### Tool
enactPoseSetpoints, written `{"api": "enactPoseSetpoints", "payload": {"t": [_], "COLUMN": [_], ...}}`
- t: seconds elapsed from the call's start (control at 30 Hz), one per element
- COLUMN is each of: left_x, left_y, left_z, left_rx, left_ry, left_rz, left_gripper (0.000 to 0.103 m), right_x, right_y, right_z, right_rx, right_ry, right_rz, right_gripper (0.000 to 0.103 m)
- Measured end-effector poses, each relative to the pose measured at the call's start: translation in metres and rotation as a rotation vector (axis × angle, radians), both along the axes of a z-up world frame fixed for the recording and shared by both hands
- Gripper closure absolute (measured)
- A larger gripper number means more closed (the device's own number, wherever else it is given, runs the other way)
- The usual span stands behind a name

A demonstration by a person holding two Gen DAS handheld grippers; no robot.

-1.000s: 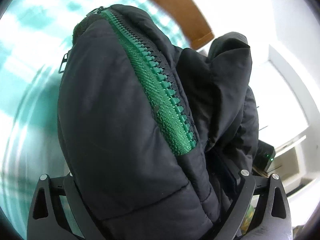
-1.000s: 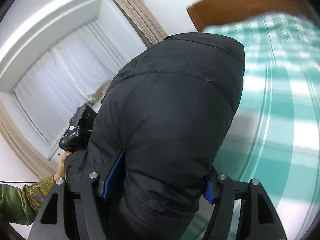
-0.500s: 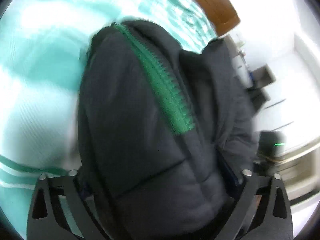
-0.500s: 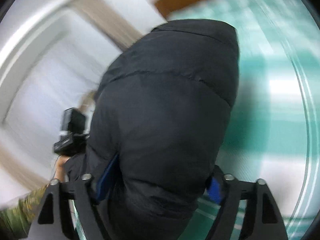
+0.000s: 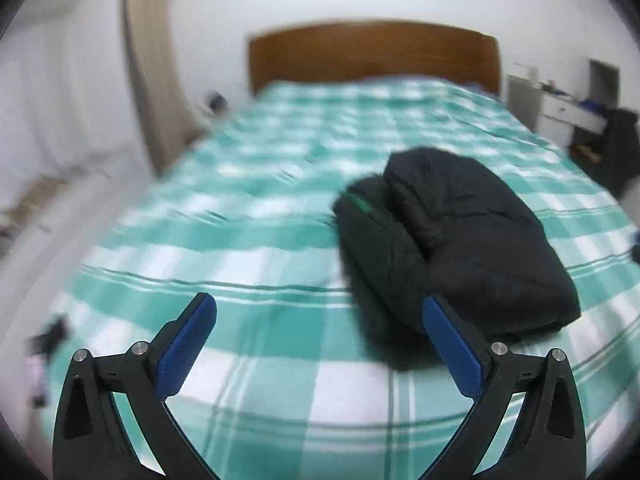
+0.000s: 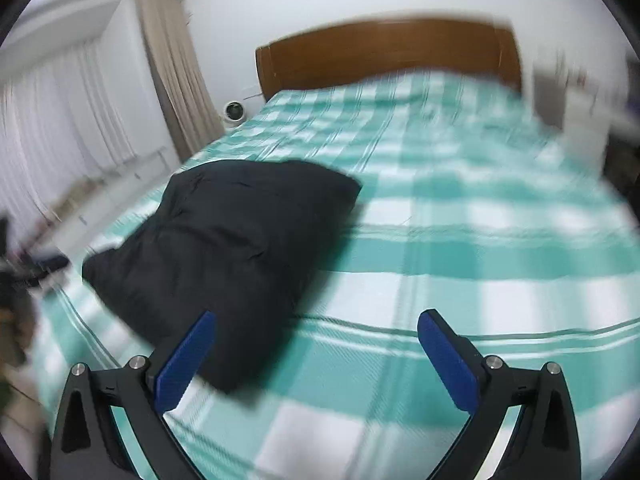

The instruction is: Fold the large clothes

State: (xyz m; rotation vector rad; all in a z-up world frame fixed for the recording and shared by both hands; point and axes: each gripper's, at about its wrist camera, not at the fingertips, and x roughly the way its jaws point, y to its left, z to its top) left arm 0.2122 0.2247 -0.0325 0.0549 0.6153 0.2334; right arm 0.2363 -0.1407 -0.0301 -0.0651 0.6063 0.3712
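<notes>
A black puffer jacket (image 5: 452,240) lies folded into a bundle on the green-and-white checked bed (image 5: 260,240); a bit of its green zipper shows at the left edge. It also shows in the right wrist view (image 6: 236,248), left of centre. My left gripper (image 5: 320,320) is open and empty, just in front and left of the bundle. My right gripper (image 6: 318,332) is open and empty, in front and right of the bundle. Both views are blurred.
A brown wooden headboard (image 5: 372,54) stands at the far end of the bed. Curtains (image 6: 172,64) hang on the left. A white desk and dark chair (image 5: 616,148) stand at the right. A small round device (image 6: 233,111) sits by the headboard.
Both grippers held the jacket up off the bed before. Now both have let go and pulled back, and the folded jacket lies on the bed.
</notes>
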Motion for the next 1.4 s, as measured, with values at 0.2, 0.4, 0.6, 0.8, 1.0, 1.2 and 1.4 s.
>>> {"api": "enactPoseSetpoints", "payload": {"t": [0.2, 0.4, 0.6, 0.8, 1.0, 1.2, 1.4], "left_x": [-0.072, -0.099, -0.117, -0.126, -0.127, -0.126, -0.122], "left_y": [-0.046, -0.104, -0.124, -0.134, -0.136, -0.126, -0.126], "left_z": [0.026, 0.051, 0.057, 0.061, 0.062, 0.057, 0.045], "left_rx": [0.007, 0.093, 0.038, 0.021, 0.029, -0.042, -0.059], "left_ry": [-0.067, -0.105, -0.084, -0.075, -0.077, -0.02, 0.03], "left_rz": [0.047, -0.004, -0.034, -0.043, -0.031, -0.037, -0.046], "left_gripper": [0.001, 0.0, 0.0, 0.0, 0.0, 0.0, 0.0], "right_x": [-0.084, -0.128, -0.156, -0.173, -0.181, -0.19, -0.192], "right_y": [-0.021, -0.014, -0.005, 0.003, 0.016, 0.023, 0.025], "right_z": [0.027, 0.04, 0.045, 0.051, 0.059, 0.064, 0.062], "right_rx": [0.034, -0.019, -0.057, -0.086, -0.1, -0.122, -0.132], "right_ry": [-0.064, -0.07, -0.053, -0.063, -0.047, -0.02, -0.007], "right_rz": [-0.15, -0.181, -0.173, -0.157, -0.164, -0.219, -0.215], "right_gripper": [0.0, 0.0, 0.0, 0.0, 0.0, 0.0, 0.0]}}
